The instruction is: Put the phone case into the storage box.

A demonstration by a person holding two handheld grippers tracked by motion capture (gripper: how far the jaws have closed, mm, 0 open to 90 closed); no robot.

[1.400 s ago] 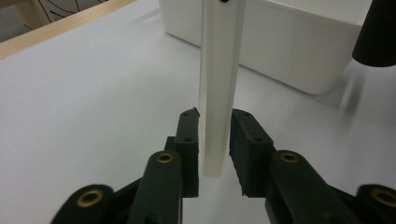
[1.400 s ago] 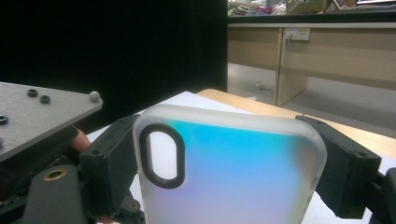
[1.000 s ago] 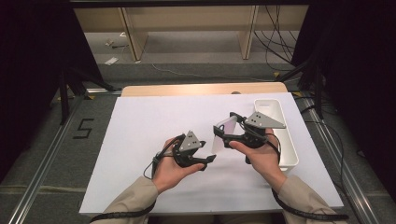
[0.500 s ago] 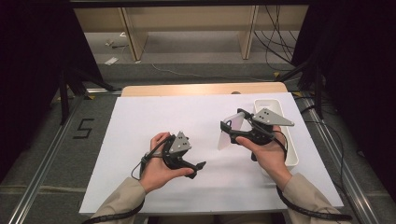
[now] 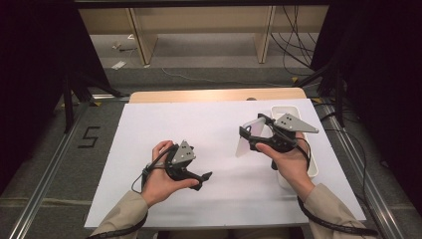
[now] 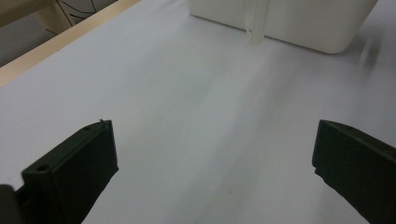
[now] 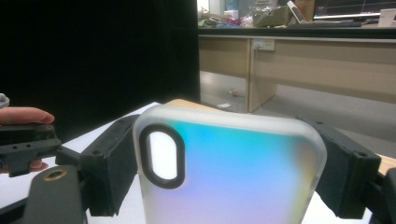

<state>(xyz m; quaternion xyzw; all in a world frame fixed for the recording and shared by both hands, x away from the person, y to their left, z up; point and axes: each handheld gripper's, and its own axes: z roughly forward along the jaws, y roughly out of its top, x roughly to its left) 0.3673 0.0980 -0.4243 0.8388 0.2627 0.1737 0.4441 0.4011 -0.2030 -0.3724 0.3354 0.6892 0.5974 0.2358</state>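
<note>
The phone case [image 7: 229, 172] at lower centre looks like frosted, translucent plastic with an iridescent sheen; the right gripper's [image 7: 229, 163] jaws are matt black plastic; the table [image 5: 199, 124] is smooth matt white, wood-edged; the bin [image 6: 299, 23] is smooth white plastic.

A big black "5" was marked on the grey floor [image 5: 89, 137], left of the table [image 5: 149, 199]. It was the one sign that could be read. A screen [image 7: 348, 8] far off at the top of the right gripper view had thin lines on it, too small to read. The other things had no words or numbers on them.
</note>
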